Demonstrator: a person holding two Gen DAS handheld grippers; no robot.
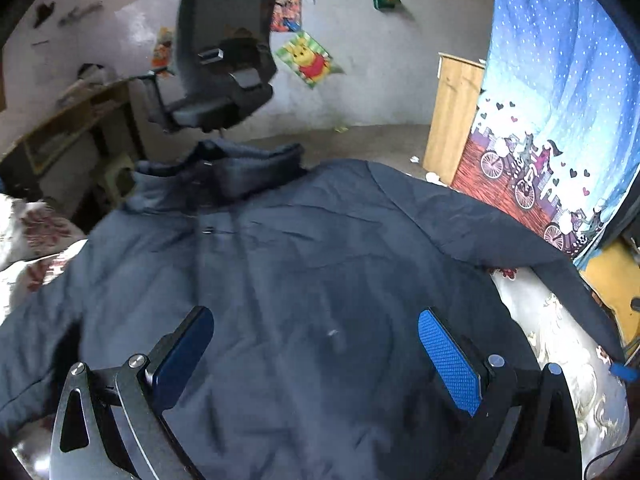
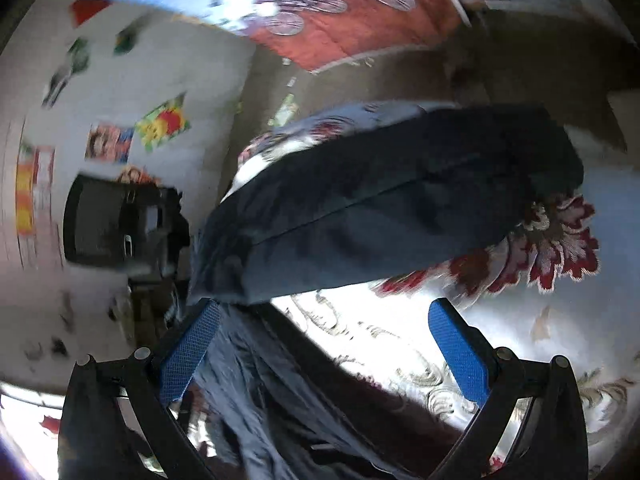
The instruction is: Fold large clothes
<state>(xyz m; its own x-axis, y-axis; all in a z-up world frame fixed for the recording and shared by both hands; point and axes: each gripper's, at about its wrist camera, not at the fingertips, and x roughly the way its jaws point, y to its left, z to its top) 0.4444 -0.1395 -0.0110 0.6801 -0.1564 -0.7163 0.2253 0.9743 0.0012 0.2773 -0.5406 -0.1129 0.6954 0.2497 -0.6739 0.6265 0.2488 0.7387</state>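
A large dark navy jacket (image 1: 304, 264) lies spread front-up on a white floral bedspread (image 1: 560, 320), collar toward the far edge, sleeves out to both sides. My left gripper (image 1: 316, 356) is open and empty, hovering over the jacket's lower body, blue pads wide apart. In the right wrist view, which is blurred and tilted, the jacket's sleeve (image 2: 380, 204) stretches across the bedspread (image 2: 400, 332). My right gripper (image 2: 324, 344) is open and empty, just short of the sleeve, with more dark cloth below its left finger.
A black office chair (image 1: 224, 52) stands beyond the bed's far edge, a desk (image 1: 68, 120) to its left. A wooden cabinet (image 1: 452, 116) and a blue patterned curtain (image 1: 560, 100) are at the right. The chair (image 2: 120, 220) shows in the right view too.
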